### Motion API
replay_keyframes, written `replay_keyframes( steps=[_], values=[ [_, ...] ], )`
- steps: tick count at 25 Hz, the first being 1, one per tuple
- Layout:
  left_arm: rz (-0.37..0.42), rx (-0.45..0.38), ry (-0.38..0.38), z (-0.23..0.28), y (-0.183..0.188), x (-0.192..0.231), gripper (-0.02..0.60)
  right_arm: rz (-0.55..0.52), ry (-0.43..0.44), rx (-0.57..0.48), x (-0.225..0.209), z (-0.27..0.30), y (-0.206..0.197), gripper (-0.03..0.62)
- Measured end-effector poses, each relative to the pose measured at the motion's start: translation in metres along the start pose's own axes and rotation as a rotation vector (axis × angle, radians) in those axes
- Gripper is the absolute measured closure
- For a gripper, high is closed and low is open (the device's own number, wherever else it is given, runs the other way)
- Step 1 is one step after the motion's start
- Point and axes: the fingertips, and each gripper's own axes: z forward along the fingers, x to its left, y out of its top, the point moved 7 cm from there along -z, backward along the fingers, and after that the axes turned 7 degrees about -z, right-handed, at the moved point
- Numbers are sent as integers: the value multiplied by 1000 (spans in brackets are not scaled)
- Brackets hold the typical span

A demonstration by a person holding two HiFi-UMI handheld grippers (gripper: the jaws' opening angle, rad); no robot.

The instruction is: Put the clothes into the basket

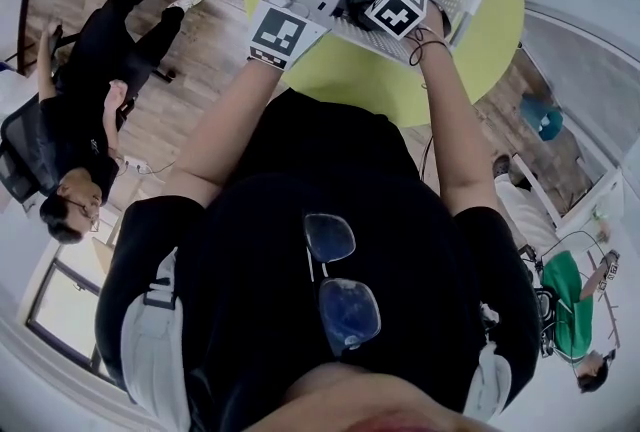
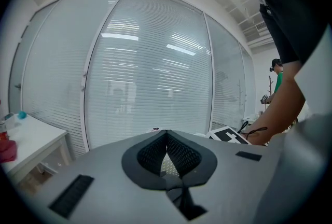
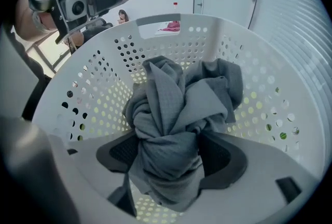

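Count first: two hand-held grippers, one white perforated plastic basket (image 3: pixel 259 78), one bundle of grey cloth (image 3: pixel 179 103), one round lime-green table (image 1: pixel 495 45). Whether that bundle is a single garment or several twisted together, I cannot tell.

The right gripper (image 3: pixel 167 153) points steeply down into the basket. Its two dark pads press on the grey cloth from left and right, standing wide around a thick knot of fabric. The rest of the bundle bulges out beyond the jaws and hangs low inside the basket, with folds fanning to the far right.

The left gripper (image 2: pixel 167 140) is up at the basket's left rim, pointing almost level at a curved glass wall with white blinds (image 2: pixel 150 62). Its jaws are closed together, tips meeting, nothing pinched between them.

Now the edges. The perforated wall rings the bundle on every side, and a handle slot (image 3: pixel 158 19) is cut into the far wall. There is bare wall showing left and right of the cloth. In the head view the basket sits on the table with a strip of green free on its near and right sides. The two grippers stand just beside each other over it, left at the rim, right further in.
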Motion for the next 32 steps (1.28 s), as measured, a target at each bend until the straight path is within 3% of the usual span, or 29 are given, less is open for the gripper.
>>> replay_keyframes(
  steps=[15,21,28,32],
  values=[
    [31,-14,-5,-20,7,-24,571,122,-125,-210,1,-88,-1,247],
    [40,-18,-14,-30,10,-41,571,189,-153,-352,16,-131,-6,248],
    [60,-24,-21,-44,14,-75,571,181,-233,-507,49,-179,-22,250],
    [64,-28,-29,-49,19,-90,571,225,-233,-658,65,-205,-29,256]
  ],
)
